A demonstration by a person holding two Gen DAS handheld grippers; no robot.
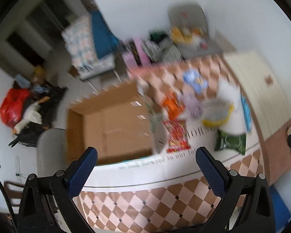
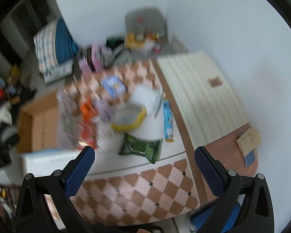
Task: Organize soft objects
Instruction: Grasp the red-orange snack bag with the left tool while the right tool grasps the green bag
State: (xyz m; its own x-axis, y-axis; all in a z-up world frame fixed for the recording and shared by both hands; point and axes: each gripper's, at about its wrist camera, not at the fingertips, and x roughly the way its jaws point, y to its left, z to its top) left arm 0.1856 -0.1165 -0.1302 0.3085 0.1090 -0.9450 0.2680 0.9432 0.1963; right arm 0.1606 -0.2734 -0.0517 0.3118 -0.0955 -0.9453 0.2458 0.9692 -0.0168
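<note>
Both views are blurred by motion. Soft packets lie on a checked tablecloth (image 1: 145, 209): a green bag (image 1: 230, 141) (image 2: 143, 147), a red bag (image 1: 176, 136) (image 2: 86, 134), an orange packet (image 1: 171, 105) (image 2: 88, 109), a blue-white pack (image 1: 196, 80) (image 2: 112, 84) and a lilac item (image 1: 192, 104). An open cardboard box (image 1: 110, 124) (image 2: 38, 124) stands at the table's left. My left gripper (image 1: 145, 158) and right gripper (image 2: 144, 157) are both open and empty, held above the table's near side.
A yellow-rimmed bowl (image 1: 218, 112) (image 2: 129, 116) and white sheets sit among the packets. A cream panel (image 2: 199, 97) lies along the right. A chair with folded cloths (image 1: 87, 44) and a heap with a red bag (image 1: 13, 108) are on the left.
</note>
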